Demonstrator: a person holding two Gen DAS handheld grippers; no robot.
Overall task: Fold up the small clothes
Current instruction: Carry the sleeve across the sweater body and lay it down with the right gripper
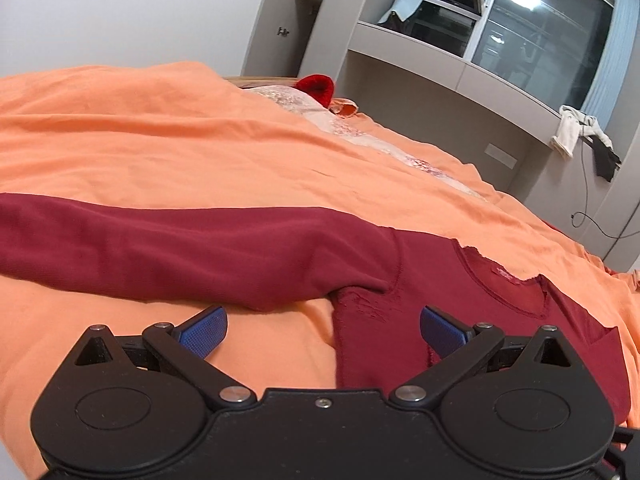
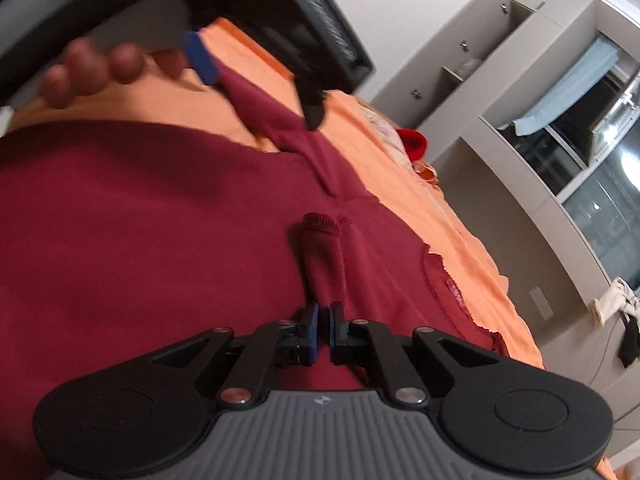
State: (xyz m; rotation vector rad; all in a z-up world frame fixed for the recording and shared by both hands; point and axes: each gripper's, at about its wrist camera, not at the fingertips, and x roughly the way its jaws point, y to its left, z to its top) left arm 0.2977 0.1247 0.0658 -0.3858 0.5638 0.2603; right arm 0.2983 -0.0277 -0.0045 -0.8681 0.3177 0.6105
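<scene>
Maroon garment: a long-sleeved top (image 1: 460, 288) lies spread flat on the orange bedsheet (image 1: 160, 128), neckline toward the window side.
Hidden or unclear: the top's lower body runs out of frame in both views; the left gripper (image 2: 256, 96) is blurred in the right wrist view.
Left gripper (image 1: 323, 330): jaws spread wide, holding nothing, poised low over the armpit where the outstretched sleeve (image 1: 168, 248) joins the body.
Right gripper (image 2: 323, 330): jaws clenched on the other sleeve's cuff (image 2: 324, 248), which lies across the chest.
Edges: bare sheet lies beyond the neckline.
Room: grey cabinets (image 1: 288, 20), dark window (image 1: 532, 32).
</scene>
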